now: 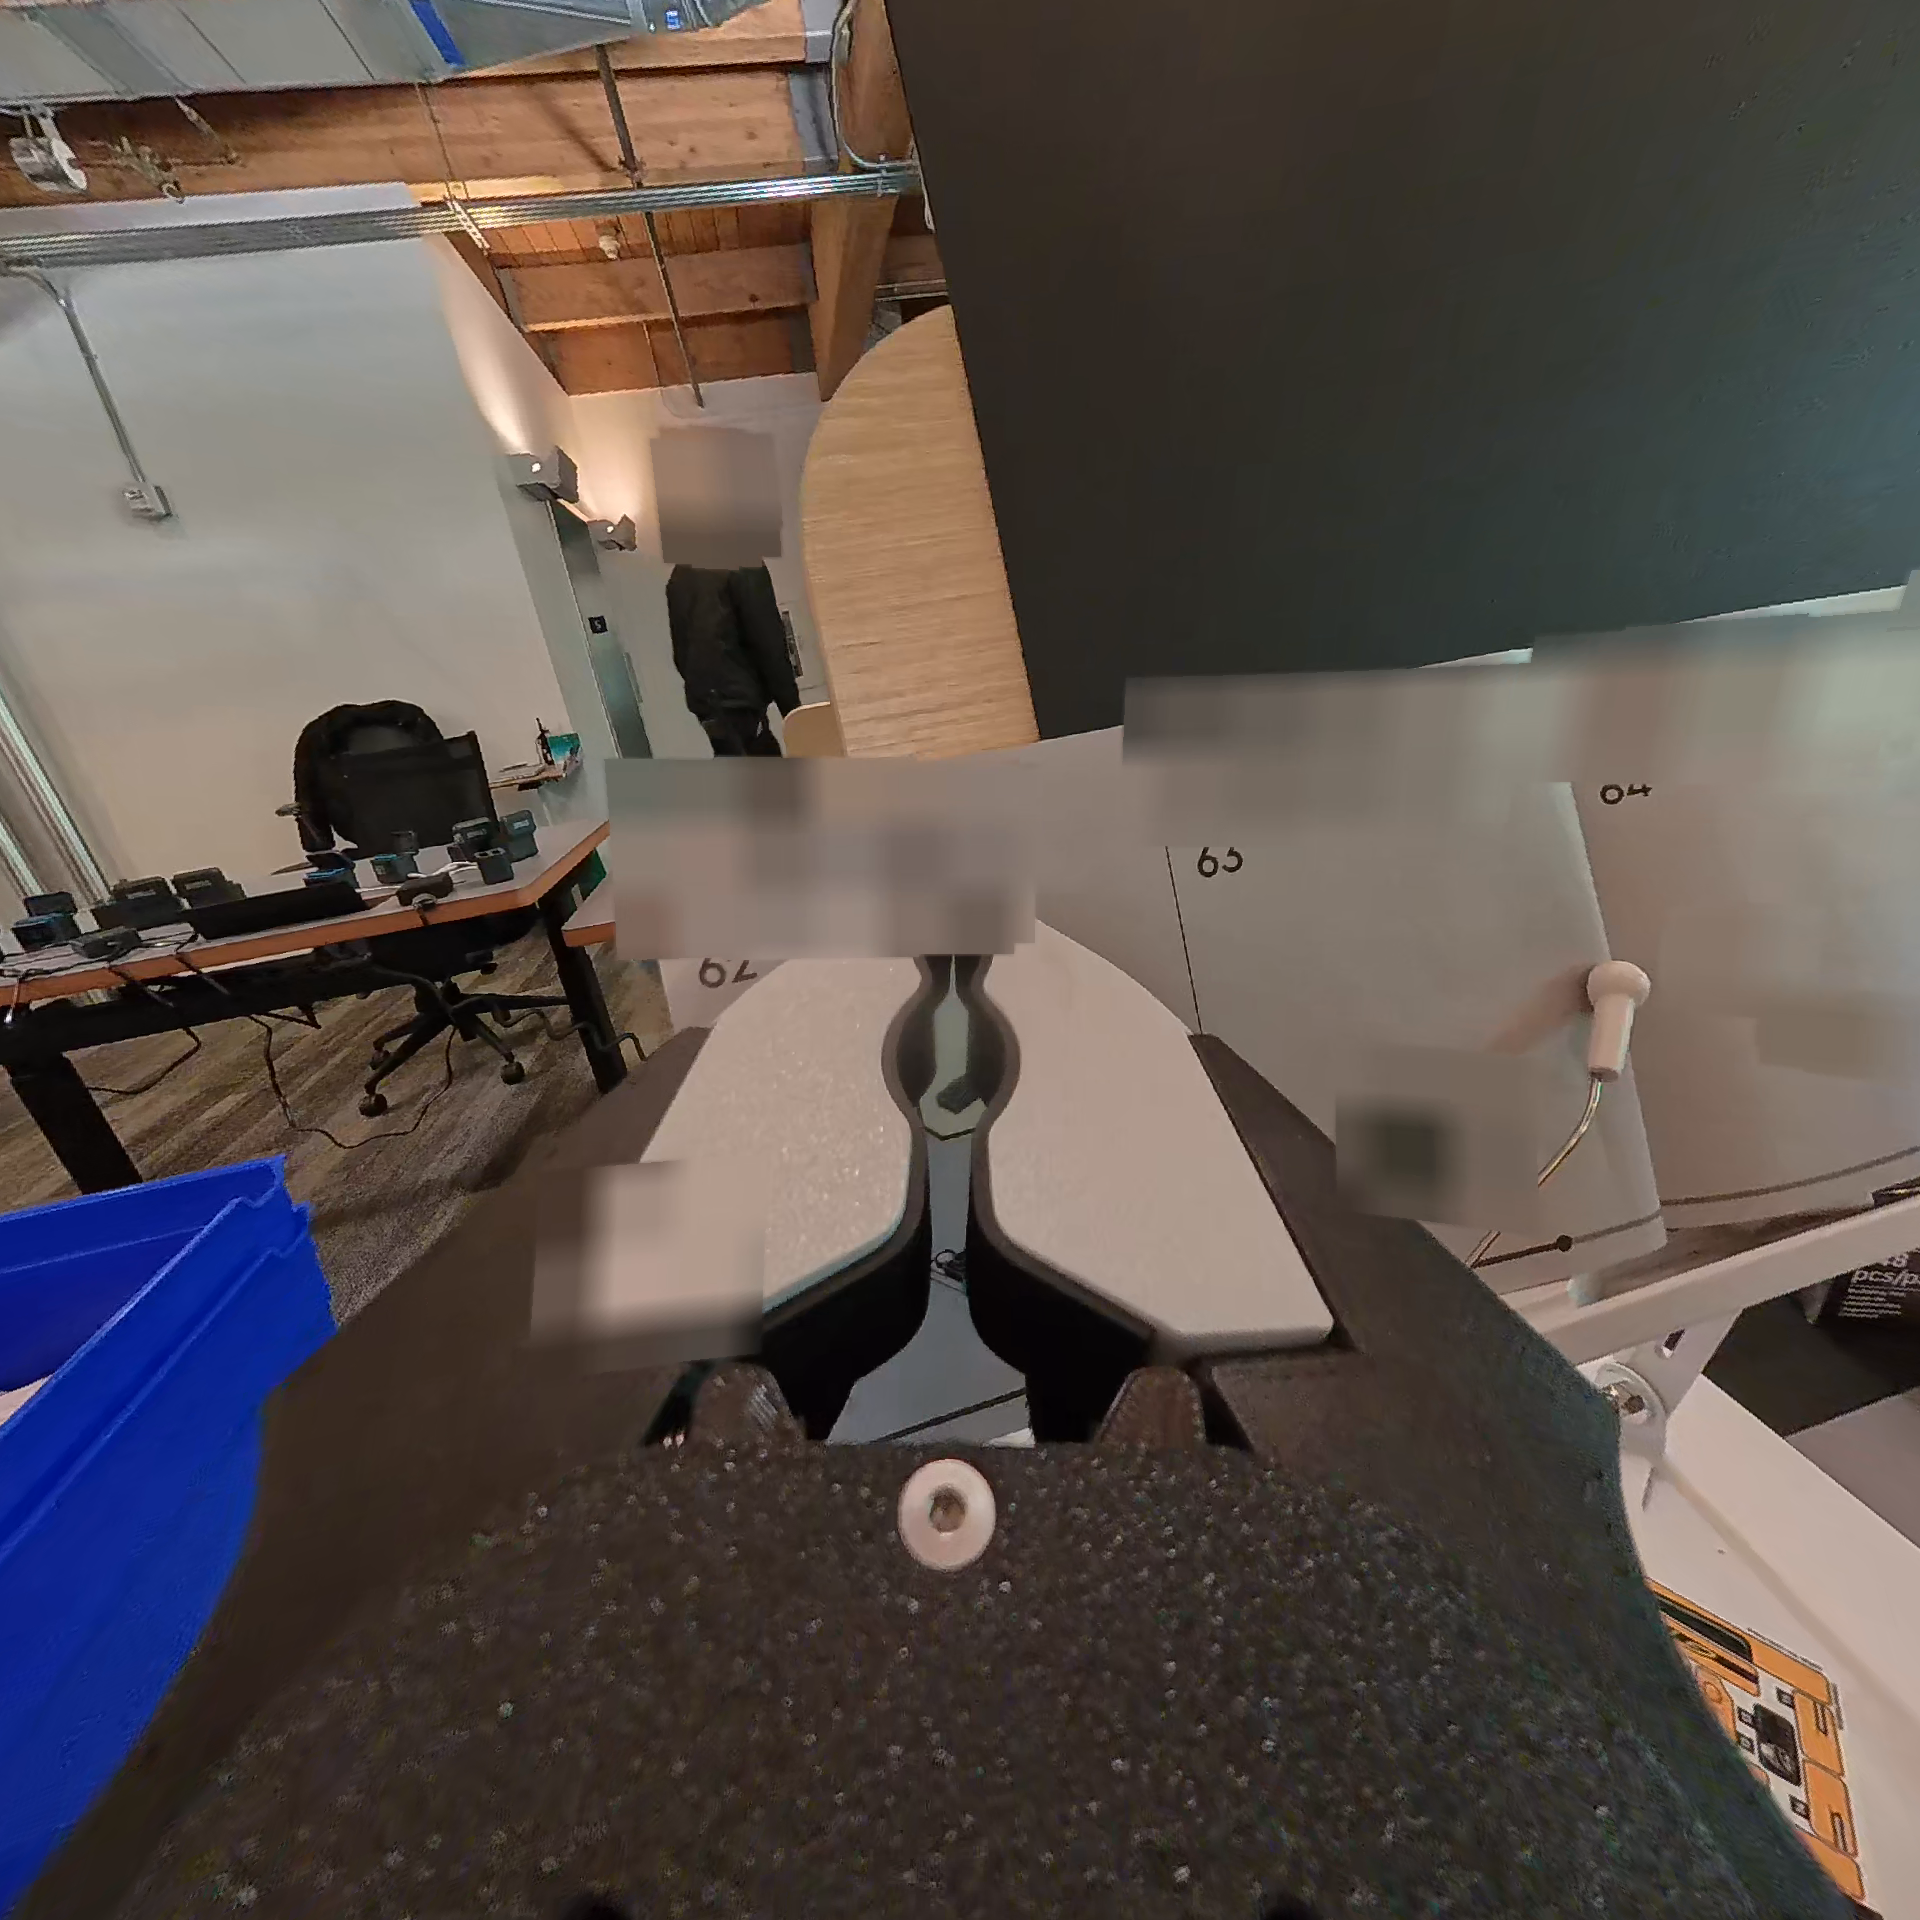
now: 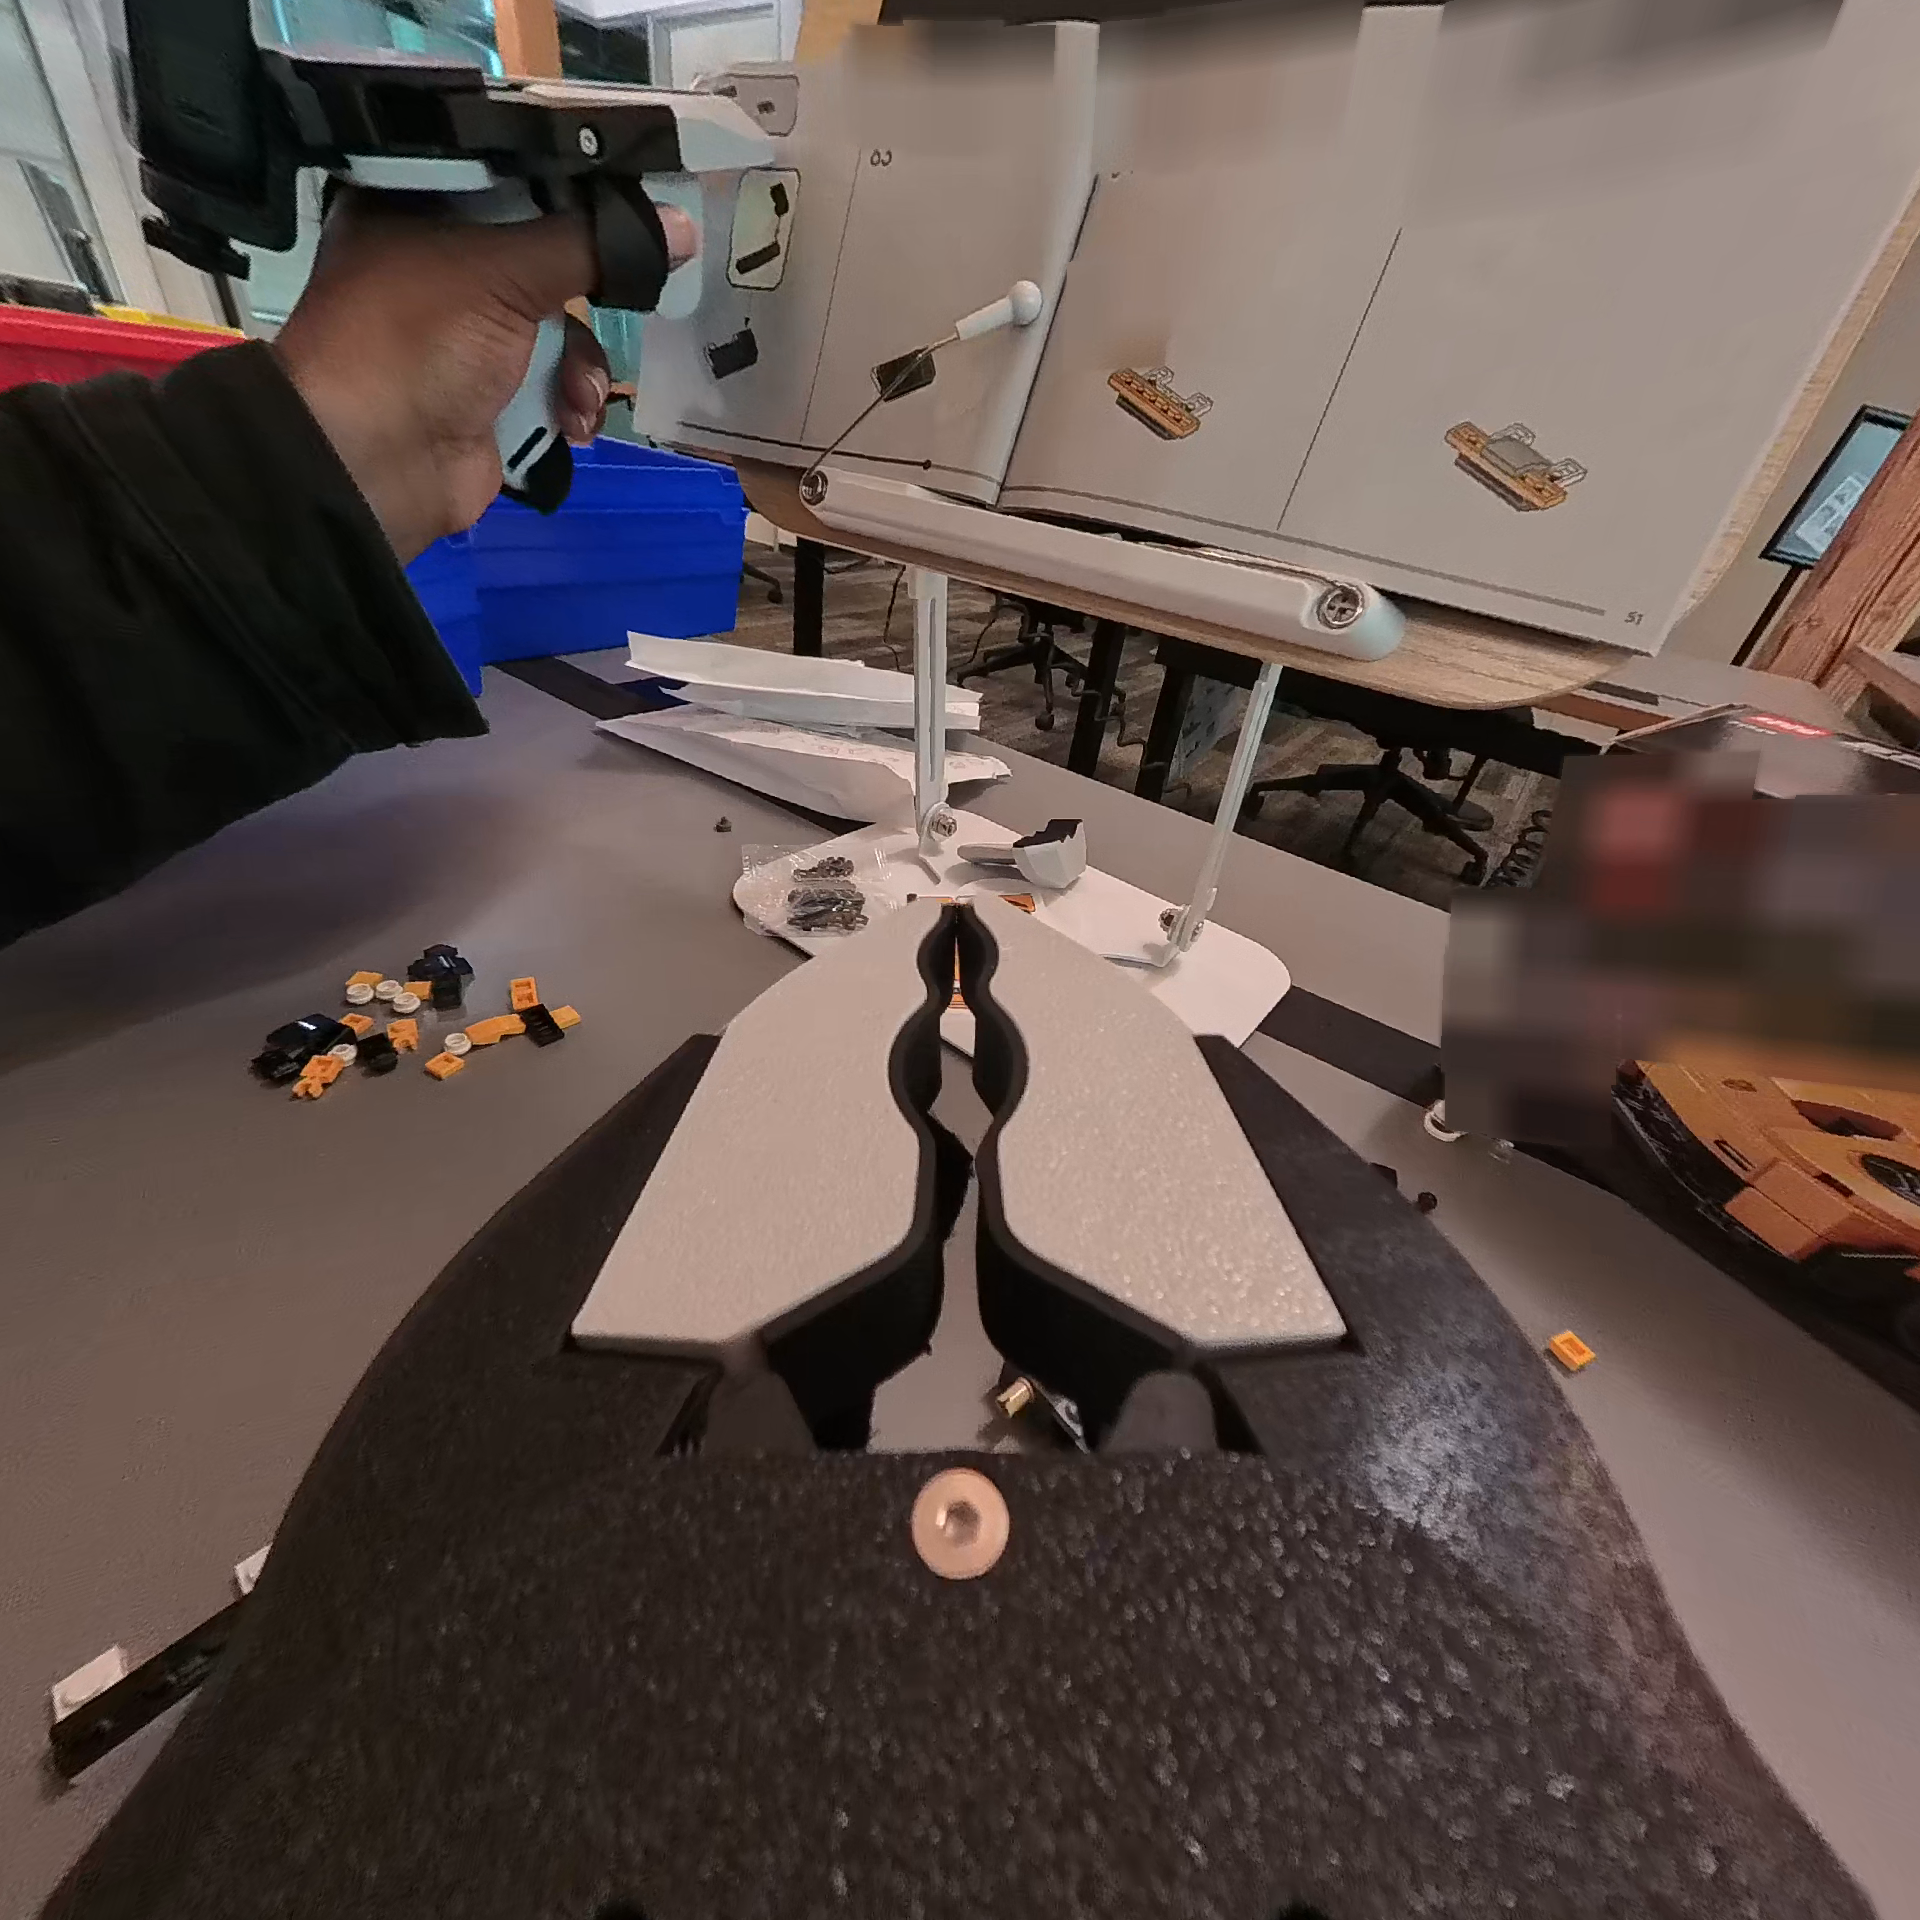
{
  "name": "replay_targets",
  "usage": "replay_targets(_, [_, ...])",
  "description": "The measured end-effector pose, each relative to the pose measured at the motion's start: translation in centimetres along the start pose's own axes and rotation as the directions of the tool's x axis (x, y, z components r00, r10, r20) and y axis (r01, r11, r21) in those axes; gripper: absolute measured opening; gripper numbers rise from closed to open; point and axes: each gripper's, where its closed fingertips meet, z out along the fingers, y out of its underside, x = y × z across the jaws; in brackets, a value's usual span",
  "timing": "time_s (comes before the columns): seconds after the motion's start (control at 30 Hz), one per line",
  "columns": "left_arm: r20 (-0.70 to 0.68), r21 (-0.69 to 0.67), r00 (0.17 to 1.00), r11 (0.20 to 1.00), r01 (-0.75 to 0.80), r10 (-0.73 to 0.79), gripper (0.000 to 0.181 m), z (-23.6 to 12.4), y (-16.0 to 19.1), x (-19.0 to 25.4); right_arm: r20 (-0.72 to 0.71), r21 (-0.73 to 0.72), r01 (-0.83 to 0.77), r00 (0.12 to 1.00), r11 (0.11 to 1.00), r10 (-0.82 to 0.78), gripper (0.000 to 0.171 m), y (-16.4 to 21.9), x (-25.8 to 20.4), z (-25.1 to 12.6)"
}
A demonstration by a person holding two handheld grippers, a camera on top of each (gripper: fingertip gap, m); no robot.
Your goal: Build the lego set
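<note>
The instruction booklet (image 2: 1299,312) lies open on a white stand (image 2: 1091,561). My left gripper (image 1: 951,966) is raised to the booklet's left page (image 1: 1382,935) with its jaws shut. Blur hides whether its tips pinch the page. In the right wrist view a hand holds it (image 2: 743,114) at the page's upper left edge. My right gripper (image 2: 954,914) is shut and empty, low over the grey table (image 2: 312,1299), pointing at the stand's base. A pile of loose orange, black and white lego pieces (image 2: 416,1023) lies on the table to its left.
A clear bag of small dark parts (image 2: 821,888) and a grey-white piece (image 2: 1039,852) lie by the stand's base. The lego box (image 2: 1766,1143) is at the right, a lone orange piece (image 2: 1571,1351) near it. Blue bins (image 2: 613,551) and paper bags (image 2: 800,707) are behind. My hands' fingertips stand some 35 centimeters from each other.
</note>
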Motion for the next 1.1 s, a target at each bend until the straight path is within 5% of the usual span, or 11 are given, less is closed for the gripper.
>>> replay_targets(0.03, [-0.001, -0.001, 1.000, 1.000, 0.001, -0.001, 0.000, 0.0, 0.1, 0.0, -0.001, -0.001, -0.003, 1.000, 1.000, 0.003, 0.000, 0.1, 0.1, 0.0])
replay_targets(0.37, [-0.002, -0.028, 0.999, 0.999, -0.033, 0.033, 0.000, -1.1, -0.2, -0.8, -0.003, -0.003, -0.020, 1.000, 1.000, 0.020, 0.000, 0.1, 0.3, 0.0])
replay_targets(0.67, [-0.392, -0.239, 0.919, 0.969, -0.065, -0.035, 0.000, -8.2, -1.4, 5.3, 0.002, 0.013, -0.026, 1.000, 1.000, 0.026, 0.000, -0.4, 0.3, -0.3])
replay_targets(0.93, [-0.559, -0.491, 0.822, 0.843, -0.220, -0.112, 0.000, -18.8, 9.8, 9.4, 0.010, 0.014, -0.059, 0.998, 0.998, 0.059, 0.000, -0.4, 0.5, -0.4])
replay_targets(1.1, [-0.605, -0.557, 0.791, 0.757, -0.343, -0.086, 0.005, -21.3, 15.5, 9.6, 0.022, 0.008, -0.054, 0.998, 0.999, 0.054, 0.000, -0.3, 0.1, -0.4])
